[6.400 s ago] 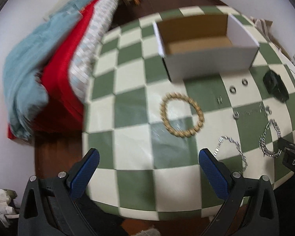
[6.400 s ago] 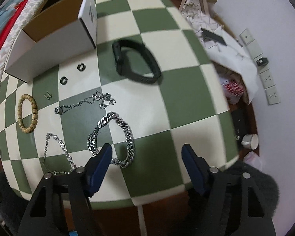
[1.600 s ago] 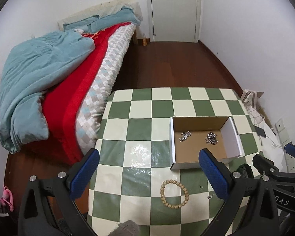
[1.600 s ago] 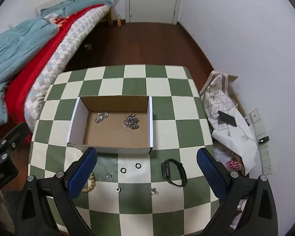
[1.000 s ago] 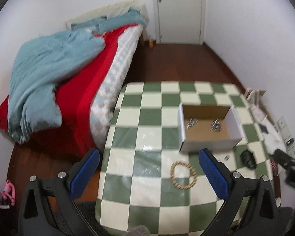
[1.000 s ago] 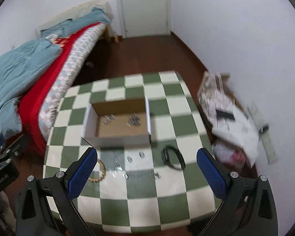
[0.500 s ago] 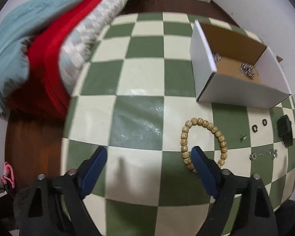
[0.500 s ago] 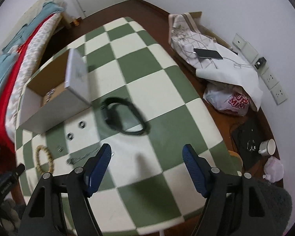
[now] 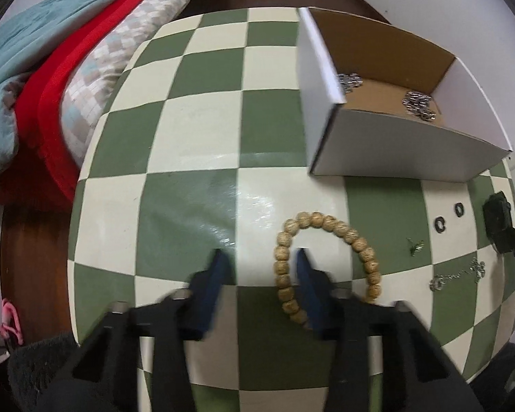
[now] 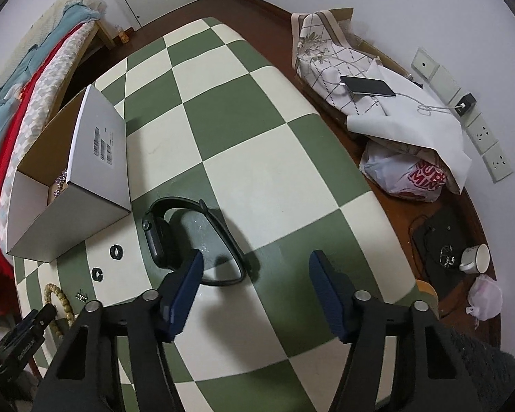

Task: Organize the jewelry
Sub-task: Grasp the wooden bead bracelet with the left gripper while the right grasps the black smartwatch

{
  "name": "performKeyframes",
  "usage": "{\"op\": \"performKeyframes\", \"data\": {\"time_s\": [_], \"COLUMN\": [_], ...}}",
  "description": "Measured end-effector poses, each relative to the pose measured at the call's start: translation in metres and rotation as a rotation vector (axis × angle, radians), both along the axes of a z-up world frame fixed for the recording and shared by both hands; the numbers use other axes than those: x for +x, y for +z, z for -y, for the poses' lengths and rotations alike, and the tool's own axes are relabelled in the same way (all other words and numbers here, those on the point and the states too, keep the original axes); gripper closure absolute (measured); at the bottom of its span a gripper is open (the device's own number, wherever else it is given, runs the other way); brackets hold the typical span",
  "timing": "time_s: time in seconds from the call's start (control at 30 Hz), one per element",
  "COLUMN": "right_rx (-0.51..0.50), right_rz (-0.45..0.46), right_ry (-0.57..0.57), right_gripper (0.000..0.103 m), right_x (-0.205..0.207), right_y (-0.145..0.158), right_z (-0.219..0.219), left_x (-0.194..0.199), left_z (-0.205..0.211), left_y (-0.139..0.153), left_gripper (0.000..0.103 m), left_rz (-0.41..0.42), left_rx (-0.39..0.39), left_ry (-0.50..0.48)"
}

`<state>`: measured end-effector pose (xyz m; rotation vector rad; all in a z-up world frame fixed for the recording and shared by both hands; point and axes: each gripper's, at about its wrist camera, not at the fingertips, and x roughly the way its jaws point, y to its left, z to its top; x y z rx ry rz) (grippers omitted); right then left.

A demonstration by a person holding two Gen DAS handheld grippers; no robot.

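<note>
A wooden bead bracelet (image 9: pixel 329 257) lies on the checkered table (image 9: pixel 189 137). My left gripper (image 9: pixel 261 267) is open and low over the table; its right finger (image 9: pixel 307 274) sits inside the bracelet's loop, its left finger outside, so the bracelet's left side lies between them. A white cardboard box (image 9: pixel 388 130) holds silver chains (image 9: pixel 419 101). My right gripper (image 10: pixel 254 274) is open, with its left finger (image 10: pixel 185 281) over a black smartwatch (image 10: pixel 164 237). Two dark rings (image 10: pixel 106 262) lie beside the box (image 10: pixel 86 185). A thin chain (image 9: pixel 460 273) and a small stud (image 9: pixel 414 245) lie right of the bracelet.
A bed with red and blue bedding (image 9: pixel 51 51) stands left of the table. On the floor to the right are a bag with a phone (image 10: pixel 367 86), a plastic bag (image 10: pixel 405 175) and a cup (image 10: pixel 475 257). The table edge runs close below both grippers.
Both grippers have dropped close to the table. My left gripper's jaws have narrowed and now straddle the bracelet's left side. My right gripper has moved in over the smartwatch.
</note>
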<state>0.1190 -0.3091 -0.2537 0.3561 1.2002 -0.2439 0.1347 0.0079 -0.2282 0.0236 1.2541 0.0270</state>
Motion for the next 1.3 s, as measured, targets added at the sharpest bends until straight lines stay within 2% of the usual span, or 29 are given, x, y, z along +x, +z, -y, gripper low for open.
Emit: {"op": "performKeyframes", "data": {"time_s": [0.1,0.17,0.37,0.7,0.73,0.77,0.8,0.87,1.13,1.3], "right_rx": [-0.014,-0.022,-0.057,-0.115,-0.119,-0.125,-0.117,-0.086,-0.052,-0.021], "right_rz": [-0.003,0.000,-0.003,-0.011,-0.011,-0.009,-0.007,0.000,0.062,0.114], "right_ry": [0.011,0.022,0.052,0.081,0.083,0.086,0.090,0.088,0.100,0.120], "right_gripper": [0.049,0.054,0.061,0.065,0.067,0.082,0.090,0.096,0.096,0.096], "right_x": [0.003,0.004,0.008,0.012,0.013,0.013,0.013,0.011,-0.001,-0.012], "right_y": [-0.003,-0.003,-0.003,-0.003,-0.003,-0.002,-0.002,-0.001,0.022,0.050], "right_z": [-0.003,-0.006,-0.012,-0.021,-0.022,-0.023,-0.023,-0.023,-0.029,-0.036], "left_x": [0.001,0.000,0.001,0.004,0.004,0.004,0.004,0.001,-0.006,-0.009], "left_z": [0.007,0.010,0.011,0.011,0.010,0.010,0.010,0.009,0.010,0.010], "left_y": [0.002,0.002,0.002,0.001,0.001,0.001,0.002,0.009,0.051,0.082], "left_gripper": [0.092,0.096,0.096,0.097,0.097,0.097,0.097,0.097,0.097,0.097], "left_rz": [-0.003,-0.002,0.001,0.006,0.007,0.007,0.009,0.019,0.093,0.139], "left_rx": [0.016,0.019,0.028,0.040,0.039,0.040,0.035,0.025,-0.006,-0.042], "left_ry": [-0.025,-0.032,-0.038,-0.042,-0.039,-0.036,-0.034,-0.034,-0.056,-0.065]}}
